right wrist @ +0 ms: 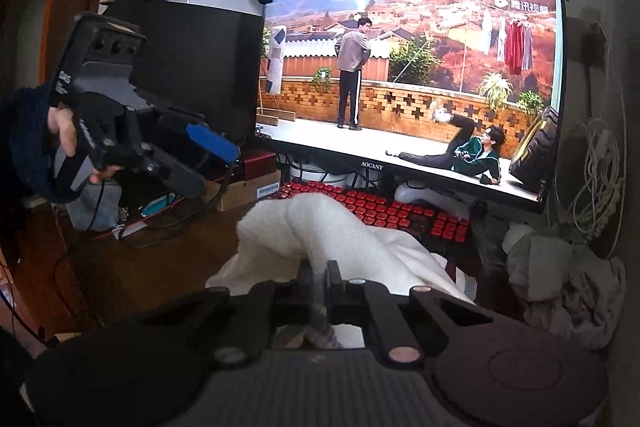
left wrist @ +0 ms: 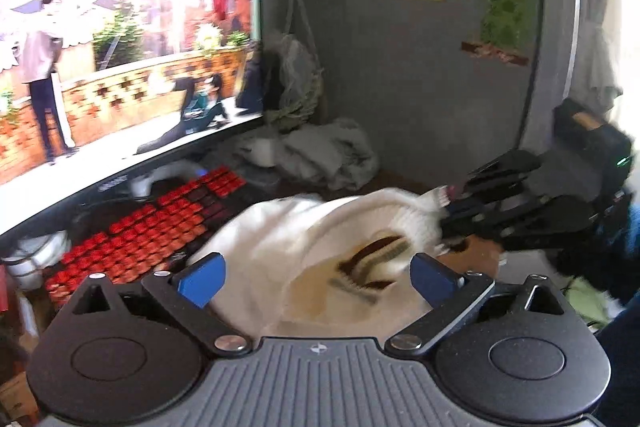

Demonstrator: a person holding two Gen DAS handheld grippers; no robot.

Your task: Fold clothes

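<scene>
Right gripper pinches white garment just before the red keyboard, left gripper spread and empty: one-sided hold risks cloth dragging keys

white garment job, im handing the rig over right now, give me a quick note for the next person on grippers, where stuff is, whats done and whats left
Left gripper: open, blue pads spread, holding nothing, poised over the garment.
Right gripper: shut on an edge of the white garment, lifting it.
The garment is bunched above the desk in front of the red keyboard and the monitor; a striped patch shows on it in the left wrist view.
A second crumpled pale cloth lies to the right by the wall.
Done: garment picked up on one side. No neat fold visible yet.
Left: likely grab the other edge with the left gripper, spread flat, fold.
</scene>
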